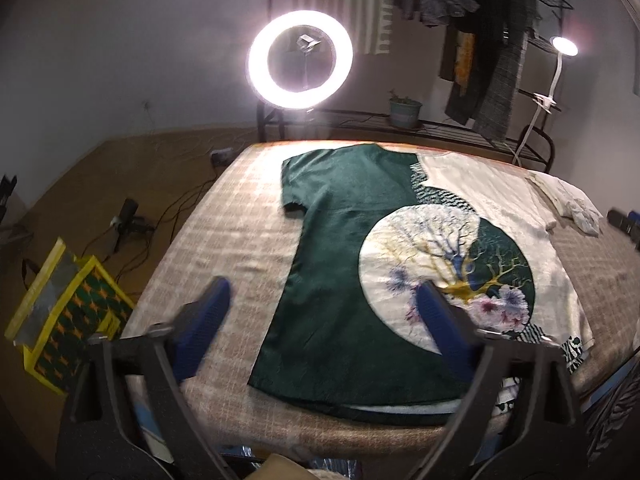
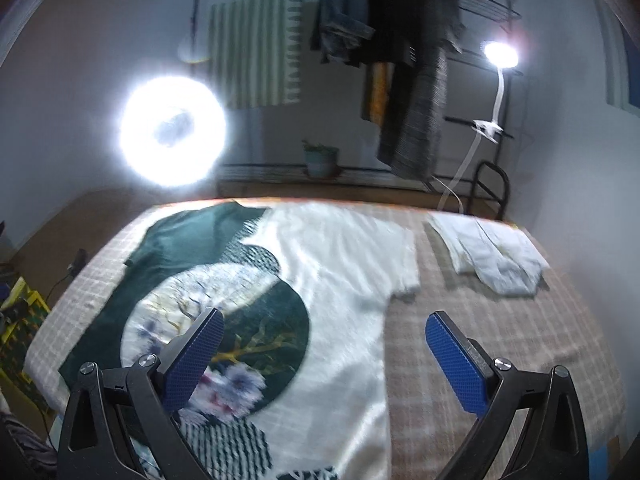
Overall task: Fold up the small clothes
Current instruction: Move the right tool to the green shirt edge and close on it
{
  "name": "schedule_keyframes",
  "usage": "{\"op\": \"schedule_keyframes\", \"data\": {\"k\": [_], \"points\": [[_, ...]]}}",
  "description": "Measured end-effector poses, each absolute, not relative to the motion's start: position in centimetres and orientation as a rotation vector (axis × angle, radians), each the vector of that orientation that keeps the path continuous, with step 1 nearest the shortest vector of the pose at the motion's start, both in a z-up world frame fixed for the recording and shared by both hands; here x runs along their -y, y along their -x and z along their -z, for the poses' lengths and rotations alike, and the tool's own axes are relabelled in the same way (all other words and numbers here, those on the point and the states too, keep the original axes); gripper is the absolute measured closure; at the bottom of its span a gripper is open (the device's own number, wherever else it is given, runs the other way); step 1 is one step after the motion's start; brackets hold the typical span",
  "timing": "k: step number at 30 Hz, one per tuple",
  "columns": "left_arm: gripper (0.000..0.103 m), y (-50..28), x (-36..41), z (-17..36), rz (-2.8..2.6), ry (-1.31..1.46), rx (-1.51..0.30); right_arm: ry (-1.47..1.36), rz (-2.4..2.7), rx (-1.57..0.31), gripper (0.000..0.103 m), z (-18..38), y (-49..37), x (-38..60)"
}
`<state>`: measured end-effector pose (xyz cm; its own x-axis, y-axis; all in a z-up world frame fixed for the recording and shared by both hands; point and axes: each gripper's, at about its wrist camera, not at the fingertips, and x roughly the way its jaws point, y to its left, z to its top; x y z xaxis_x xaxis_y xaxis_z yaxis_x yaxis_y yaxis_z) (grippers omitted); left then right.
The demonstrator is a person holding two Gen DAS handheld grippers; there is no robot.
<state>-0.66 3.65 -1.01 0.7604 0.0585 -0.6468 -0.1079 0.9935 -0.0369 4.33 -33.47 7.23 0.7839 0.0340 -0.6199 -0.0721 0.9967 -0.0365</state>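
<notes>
Your left gripper [image 1: 322, 312] is spread wide and holds nothing. Its blue pads [image 1: 204, 316] hang above the near part of the T-shirt [image 1: 340, 300], the left pad over the checked bedcover [image 1: 240, 220] at 8 o'clock and the right pad over the round tree print [image 1: 444, 256] at 4 o'clock. No pad can be confirmed touching cloth.

Your right gripper [image 2: 320, 356] is likewise spread wide and empty. Its left pad sits over the flower part of the print at 8 o'clock; its right pad sits over bare bedcover [image 2: 500, 320] at 4 o'clock, just beside the shirt's right edge.

The T-shirt [image 2: 340, 280] lies flat and unfolded on the bedcover, collar toward 12 o'clock, hem toward you. Its left half is dark green, its right half white. Both short sleeves are spread out.

At 2 o'clock in the right wrist view, a folded white garment [image 2: 492, 256] rests on the bedcover, apart from the shirt.

Beyond the bed, note a lit ring light [image 1: 300, 60] at 12 o'clock, a clip lamp [image 1: 564, 46] at 2 o'clock, a potted plant [image 1: 405, 110] on a low rack, and clothes hanging above. A yellow-trimmed bag [image 1: 68, 312] stands on the floor at 9 o'clock.
</notes>
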Motion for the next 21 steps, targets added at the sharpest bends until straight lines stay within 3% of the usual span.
{"op": "schedule_keyframes", "data": {"k": [4, 10, 21], "points": [[0.034, 1.5, -6.3, 2.5, -0.109, 0.228, -0.734, 0.047, -0.163, -0.677, 0.009, -9.2, -7.0, 31.0], [0.045, 2.3, -9.1, 5.3, -0.156, 0.400, -0.783, 0.066, -0.304, -0.701, 0.018, -11.2, -12.2, 26.0], [0.046, -0.3, -10.5, 10.6, -0.217, 0.471, -0.937, 0.053, -0.533, -0.853, 0.018, -9.3, -24.1, 14.4]]}}
